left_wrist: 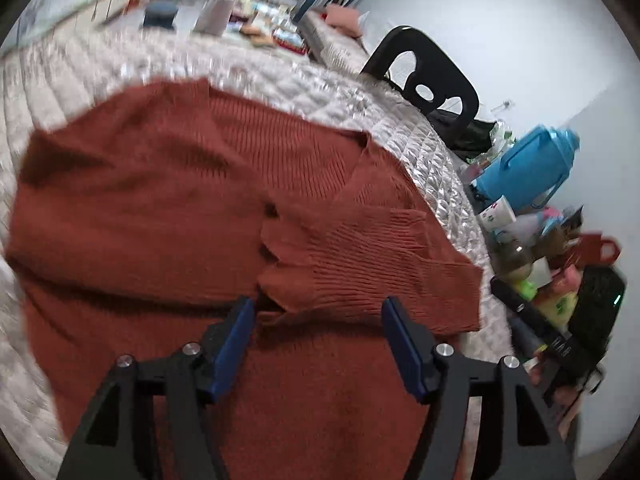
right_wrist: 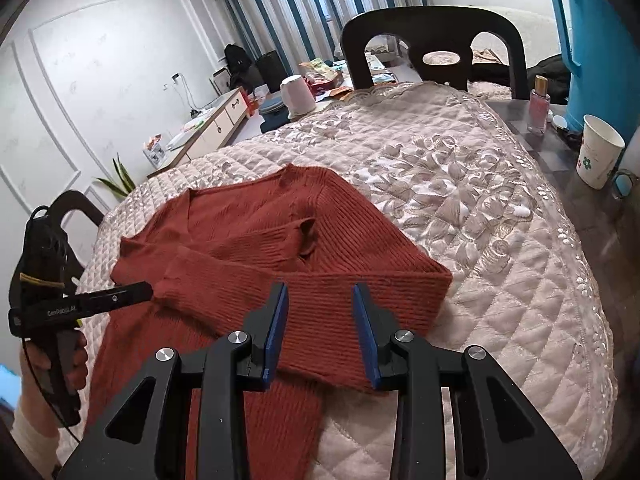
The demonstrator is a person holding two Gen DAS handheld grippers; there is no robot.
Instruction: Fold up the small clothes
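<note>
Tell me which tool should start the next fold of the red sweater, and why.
Probably the right tool: it is open, empty, and poised over the hem edge of the red sweater, whose sleeves already lie crossed over the body. The left tool, also open, sits over mid-fabric, away from any edge, on the quilted cover.

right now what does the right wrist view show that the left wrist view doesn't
Only the right wrist view shows the white paper cup, the pink bottle and the sideboard. Only the left wrist view shows the red jug. Both share the rust sweater, sleeves folded across it, the quilted cover, the blue flask, and open jaws.
</note>
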